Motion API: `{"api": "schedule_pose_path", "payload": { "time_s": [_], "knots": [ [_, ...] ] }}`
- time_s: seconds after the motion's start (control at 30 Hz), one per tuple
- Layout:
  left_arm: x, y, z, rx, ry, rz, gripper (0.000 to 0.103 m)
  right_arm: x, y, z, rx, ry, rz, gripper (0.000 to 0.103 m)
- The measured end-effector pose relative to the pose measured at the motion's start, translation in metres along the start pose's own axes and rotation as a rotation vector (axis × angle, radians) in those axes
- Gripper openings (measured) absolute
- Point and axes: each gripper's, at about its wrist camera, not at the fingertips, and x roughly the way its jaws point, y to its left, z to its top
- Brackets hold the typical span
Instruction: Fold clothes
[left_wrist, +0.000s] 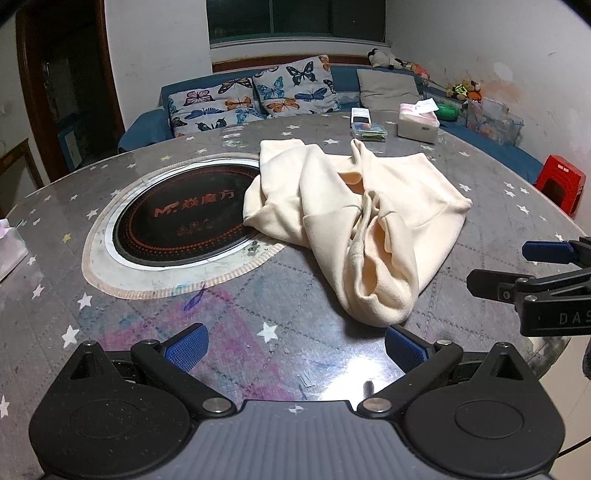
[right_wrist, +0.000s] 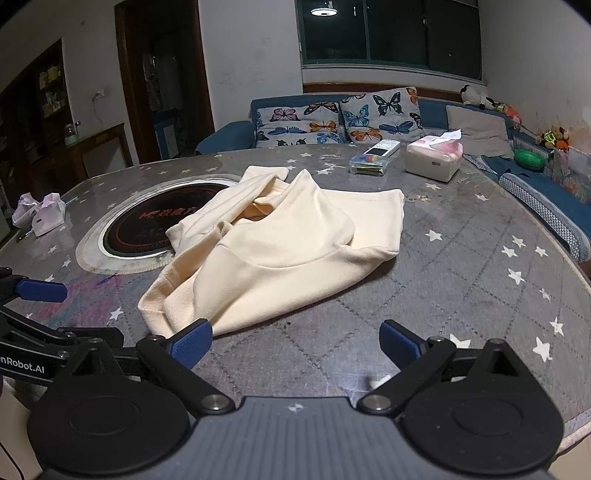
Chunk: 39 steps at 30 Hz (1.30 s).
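cream sweatshirt (left_wrist: 354, 221) lies rumpled on the table (left_wrist: 258, 325), partly over the round cooktop (left_wrist: 184, 221). left gripper (left_wrist: 295, 347) and right gripper (right_wrist: 295, 343) hover near it, both spread wide, holding nothing.

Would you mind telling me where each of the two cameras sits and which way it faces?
Left wrist: on the left gripper, looking across the table at the cream garment; its open blue pads show, with the right gripper at the right edge.
Right wrist: on the right gripper, facing the same garment; its open pads show, the left gripper at the left edge.
Shared: garment, induction cooker, tissue box, sofa.
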Motion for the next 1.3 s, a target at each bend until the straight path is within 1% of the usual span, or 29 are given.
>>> {"api": "schedule_pose_path", "payload": {
  "time_s": [0.57,0.9,1.1,1.3],
  "knots": [
    [0.006,0.005,0.005,-0.005,0.010,-0.003,0.103,0.009,0.000,0.005,-0.002,0.010,0.011,0.097],
    [0.009,0.013,0.013,-0.013,0.002,-0.001,0.102,0.016,-0.001,0.010,-0.012,0.017,0.020,0.093],
    [0.012,0.019,0.024,-0.011,-0.010,0.000,0.098,0.024,-0.002,0.017,-0.021,0.024,0.029,0.092],
    [0.021,0.023,0.044,-0.010,-0.029,-0.009,0.091,0.035,-0.006,0.032,-0.033,0.028,0.038,0.086]
  ]
}}
